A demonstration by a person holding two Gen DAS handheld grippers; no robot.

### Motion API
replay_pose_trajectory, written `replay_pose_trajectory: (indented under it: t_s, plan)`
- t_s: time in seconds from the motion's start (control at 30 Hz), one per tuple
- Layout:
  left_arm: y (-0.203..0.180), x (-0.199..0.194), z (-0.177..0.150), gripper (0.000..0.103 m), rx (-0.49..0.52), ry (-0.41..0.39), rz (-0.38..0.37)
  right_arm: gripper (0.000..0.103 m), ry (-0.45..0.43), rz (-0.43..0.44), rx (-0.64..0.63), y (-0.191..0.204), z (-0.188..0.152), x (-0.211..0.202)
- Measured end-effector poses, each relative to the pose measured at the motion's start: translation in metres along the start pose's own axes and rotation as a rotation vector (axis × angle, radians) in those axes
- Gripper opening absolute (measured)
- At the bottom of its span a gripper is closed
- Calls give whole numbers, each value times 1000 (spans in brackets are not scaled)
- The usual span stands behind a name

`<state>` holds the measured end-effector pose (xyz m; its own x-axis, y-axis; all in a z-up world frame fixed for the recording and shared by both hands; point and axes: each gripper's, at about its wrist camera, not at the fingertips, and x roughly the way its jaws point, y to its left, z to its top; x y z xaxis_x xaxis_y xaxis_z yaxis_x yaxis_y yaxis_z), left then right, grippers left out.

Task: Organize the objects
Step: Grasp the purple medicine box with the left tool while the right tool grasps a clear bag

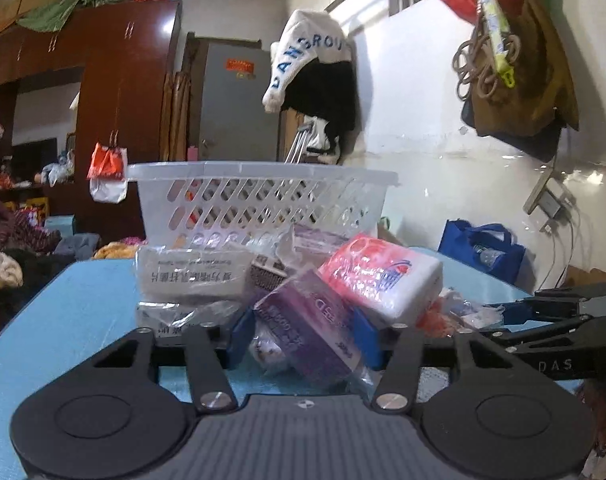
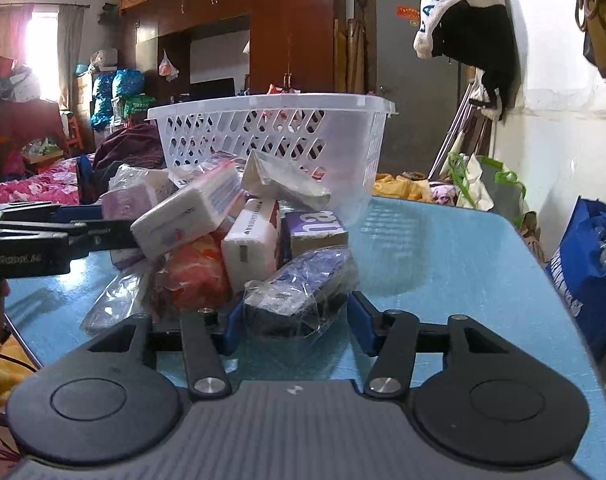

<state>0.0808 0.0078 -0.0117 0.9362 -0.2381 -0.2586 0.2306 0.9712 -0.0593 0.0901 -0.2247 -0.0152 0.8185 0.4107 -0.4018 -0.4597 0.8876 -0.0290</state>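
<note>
Indoors, blue table [image 2: 443, 256], white basket [image 2: 271, 128], packets heaped, cluttered bedroom

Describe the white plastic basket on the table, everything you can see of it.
The basket is a white, translucent plastic tub, rectangular, with a broad flat rim and walls pierced by rows of slanted slots. It stands upright on the blue table, at the far side of the pile of wrapped packets, which crowd against its near wall. Through the slots, something red or orange shows, though whether that is inside or behind it I cannot tell. Neither gripper touches it.
</note>
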Motion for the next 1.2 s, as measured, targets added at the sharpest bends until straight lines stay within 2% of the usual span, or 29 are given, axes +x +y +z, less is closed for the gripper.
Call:
replay_pose_trajectory:
  t_s: [0.13, 0.17, 0.33, 0.43, 0.5, 0.57, 0.63, 0.67, 0.9, 1.2]
  plan:
    - [4, -4, 1, 50, -17, -24, -19, 56, -21, -1, 7, -2, 3, -6]
    - [5, -4, 1, 45, -19, -30, -18, 56, -25, 0, 9, -3, 3, -7]
    - [6, -6, 3, 44, 1, -25, -15, 56, -30, 9, 13, -4, 5, -8]
    - [4, -2, 1, 55, 2, -8, -19, 55, -30, 11, 18, -5, 5, -8]
    - [3, 4, -2, 71, 5, 15, -32, 55, -31, 10, 21, -6, 5, -8]
    - [1, 7, -4, 71, 8, 24, -23, 55, -33, 10, 22, -6, 5, -9]
    - [1, 7, -5, 61, 0, 17, -28, 55, -36, 10, 21, -6, 5, -10]
    - [2, 6, -5, 60, -7, 16, -27, 55, -38, 11, 22, -6, 5, -10]
    - [13, -15, 2, 58, -43, -85, -12, 55, -62, 12, 34, -10, 8, -17]
    - [30, -20, 11, 58, -85, -108, -9, 53, -92, 7, 48, -14, 12, -22]
